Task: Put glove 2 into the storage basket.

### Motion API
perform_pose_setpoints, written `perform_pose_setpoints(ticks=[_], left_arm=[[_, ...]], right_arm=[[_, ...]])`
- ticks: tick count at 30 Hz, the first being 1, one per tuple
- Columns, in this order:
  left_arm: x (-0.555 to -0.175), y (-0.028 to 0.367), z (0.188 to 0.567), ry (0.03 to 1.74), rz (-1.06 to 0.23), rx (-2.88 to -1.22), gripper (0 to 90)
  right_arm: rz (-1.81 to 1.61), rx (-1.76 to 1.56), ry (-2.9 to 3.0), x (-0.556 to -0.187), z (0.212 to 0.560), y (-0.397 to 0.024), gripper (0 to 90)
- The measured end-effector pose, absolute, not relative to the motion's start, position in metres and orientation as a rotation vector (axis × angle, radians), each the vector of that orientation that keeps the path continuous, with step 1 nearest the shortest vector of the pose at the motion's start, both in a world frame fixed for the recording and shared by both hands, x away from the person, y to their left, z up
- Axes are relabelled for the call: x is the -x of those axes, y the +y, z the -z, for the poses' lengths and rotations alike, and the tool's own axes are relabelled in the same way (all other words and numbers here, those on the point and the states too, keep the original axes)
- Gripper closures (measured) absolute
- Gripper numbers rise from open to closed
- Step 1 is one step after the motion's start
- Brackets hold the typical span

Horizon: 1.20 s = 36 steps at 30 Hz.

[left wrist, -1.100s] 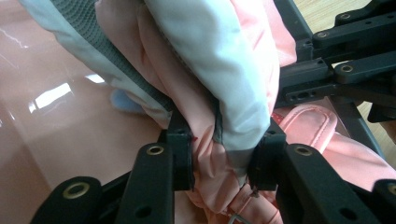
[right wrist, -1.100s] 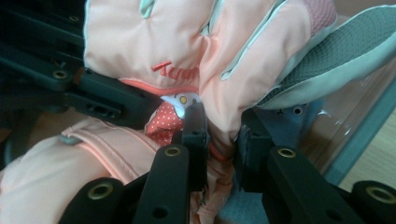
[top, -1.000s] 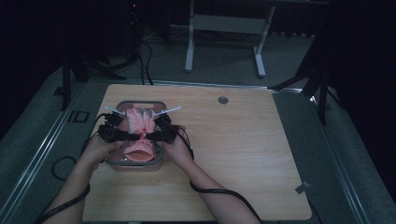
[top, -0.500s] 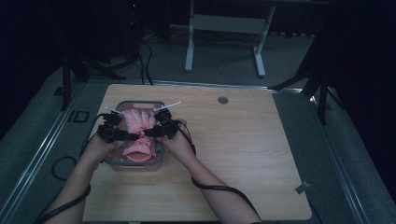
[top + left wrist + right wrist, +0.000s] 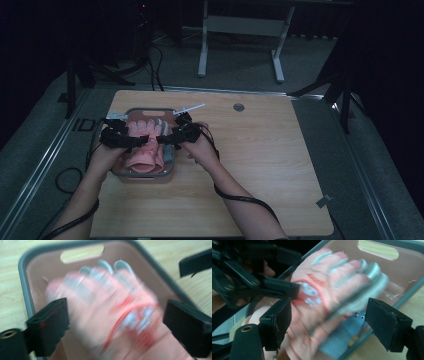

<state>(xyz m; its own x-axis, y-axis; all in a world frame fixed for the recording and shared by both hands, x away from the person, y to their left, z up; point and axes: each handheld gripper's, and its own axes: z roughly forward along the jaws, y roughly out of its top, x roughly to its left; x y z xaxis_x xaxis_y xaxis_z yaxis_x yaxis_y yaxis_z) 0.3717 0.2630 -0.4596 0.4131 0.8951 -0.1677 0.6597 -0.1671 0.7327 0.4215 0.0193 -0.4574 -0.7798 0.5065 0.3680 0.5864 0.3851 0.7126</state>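
Both my grippers, left [image 5: 134, 142] and right [image 5: 167, 139], just released the pink rubber-patched work glove [image 5: 110, 315]; it may snag the grey-rimmed pink plastic bin [image 5: 23, 285] edge.

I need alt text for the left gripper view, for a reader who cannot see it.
A blurred pink glove with grey fingertip patches and red markings lies in a pink tray with a grey rim. The left claw is open, its two black jaws standing apart on either side of the glove, over a light wooden table.
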Motion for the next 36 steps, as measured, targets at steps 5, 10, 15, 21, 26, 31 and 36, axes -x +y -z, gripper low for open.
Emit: perform_pose_setpoints(ticks=[5, 10, 15, 21, 26, 31, 36], left_arm=[[-0.367, 0.262, 0.453, 1.295, -0.405, -1.904, 2.7], [-0.362, 0.262, 0.448, 1.291, -0.42, -1.859, 2.7], [-0.356, 0.258, 0.448, 1.267, -0.411, -1.861, 2.7], [-0.346, 0.245, 0.446, 1.209, -0.407, -1.854, 2.8], [-0.338, 0.224, 0.442, 1.133, -0.408, -1.867, 2.7], [-0.33, 0.204, 0.438, 1.073, -0.411, -1.868, 2.7], [-0.322, 0.185, 0.438, 1.024, -0.407, -1.891, 2.7]], right_arm=[[1.392, 0.969, -2.552, -0.42, 0.455, 0.012, 19.2], [1.41, 0.968, -2.553, -0.42, 0.453, 0.006, 19.4], [1.438, 0.96, -2.582, -0.419, 0.451, 0.002, 19.4], [1.485, 0.966, -2.55, -0.417, 0.452, -0.005, 19.4], [1.47, 0.934, -2.586, -0.414, 0.454, -0.012, 19.0], [1.467, 0.935, -2.593, -0.411, 0.456, -0.022, 18.7], [1.461, 0.939, -2.61, -0.409, 0.456, -0.034, 18.7]])
